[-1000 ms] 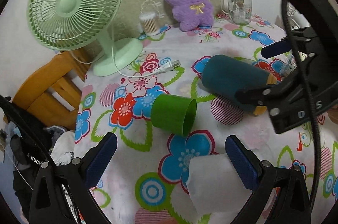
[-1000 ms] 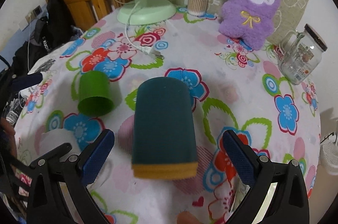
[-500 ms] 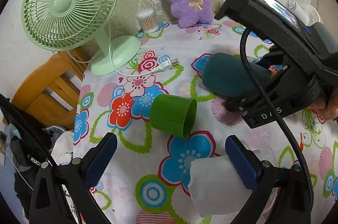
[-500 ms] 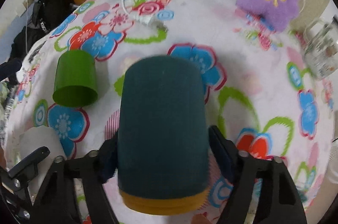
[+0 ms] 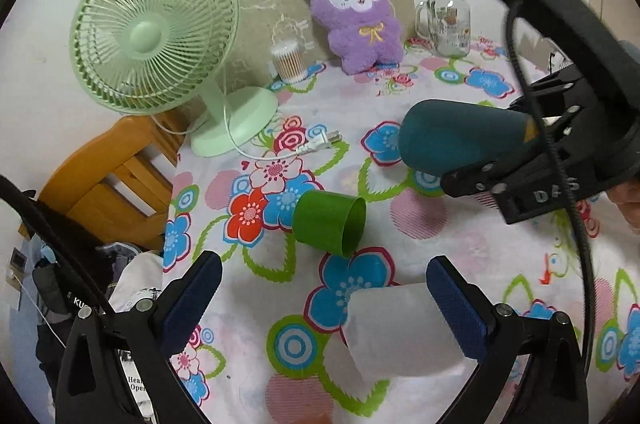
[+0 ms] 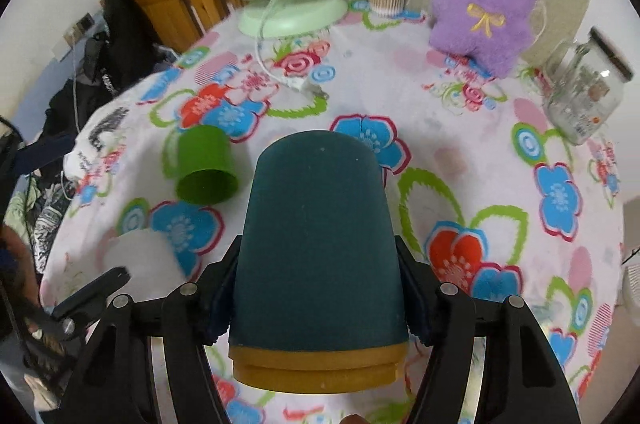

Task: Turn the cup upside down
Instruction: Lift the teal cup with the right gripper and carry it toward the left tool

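While the left claw (image 5: 320, 298) gapes empty, the right claw (image 6: 320, 298) clamps the teal cup (image 6: 320, 244).

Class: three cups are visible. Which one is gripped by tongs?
The dark teal cup, clamped in the right tongs. The green cup and white cup lie free.

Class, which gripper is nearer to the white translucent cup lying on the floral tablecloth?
Left. The left gripper is open with the white translucent cup just ahead between its fingers; the right gripper is farther away, shut on the dark teal cup.
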Available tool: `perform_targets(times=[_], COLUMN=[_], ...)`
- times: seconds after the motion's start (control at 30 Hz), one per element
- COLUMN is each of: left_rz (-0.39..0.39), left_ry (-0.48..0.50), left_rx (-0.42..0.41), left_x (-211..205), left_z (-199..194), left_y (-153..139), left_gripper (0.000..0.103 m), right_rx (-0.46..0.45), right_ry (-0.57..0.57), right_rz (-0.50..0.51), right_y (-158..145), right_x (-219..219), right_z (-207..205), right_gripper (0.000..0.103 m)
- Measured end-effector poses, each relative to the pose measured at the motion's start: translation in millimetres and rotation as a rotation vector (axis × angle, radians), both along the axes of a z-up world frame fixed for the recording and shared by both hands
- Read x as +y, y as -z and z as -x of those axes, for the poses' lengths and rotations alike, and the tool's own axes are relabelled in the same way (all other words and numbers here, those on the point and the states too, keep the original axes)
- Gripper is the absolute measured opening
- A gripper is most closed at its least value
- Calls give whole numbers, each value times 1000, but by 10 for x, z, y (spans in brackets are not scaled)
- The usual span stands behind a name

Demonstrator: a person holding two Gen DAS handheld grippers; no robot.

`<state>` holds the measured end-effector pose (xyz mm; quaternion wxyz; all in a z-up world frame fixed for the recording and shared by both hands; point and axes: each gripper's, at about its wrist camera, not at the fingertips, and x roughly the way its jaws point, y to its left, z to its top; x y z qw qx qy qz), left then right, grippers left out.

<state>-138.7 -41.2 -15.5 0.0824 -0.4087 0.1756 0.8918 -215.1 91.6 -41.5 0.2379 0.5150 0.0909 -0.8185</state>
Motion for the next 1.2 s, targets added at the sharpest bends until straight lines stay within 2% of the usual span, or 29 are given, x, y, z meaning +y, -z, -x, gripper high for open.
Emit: perform_targets(times=[0.27, 0.47, 0.6, 0.77, 1.0, 1.2], left_rz=[-69, -152, -208, -215, -244, -266], left_ry=[-5, -9, -1, 2, -40, -87], left_rx=[39, 20, -8, -40, -99, -96], left_x=[96, 154, 232, 381, 454, 458], left_z=[-474, -948, -1278, -1551, -1611, -1584], left_y=[-268, -296, -198, 45, 345, 457], left_gripper=[103, 103, 103, 103, 103, 103], right_rx=[65, 104, 91, 79, 81, 119], right_ry=[-52, -95, -121, -108, -52, -20], right_rz=[44, 79, 95, 91, 61, 36], right_y=[-364, -443, -311, -24, 286, 412], right_x=[175, 383, 484, 585, 714, 771], right_z=[-689, -1372, -1770, -2053, -2117, -2050], right_gripper=[70, 70, 70, 70, 70, 70])
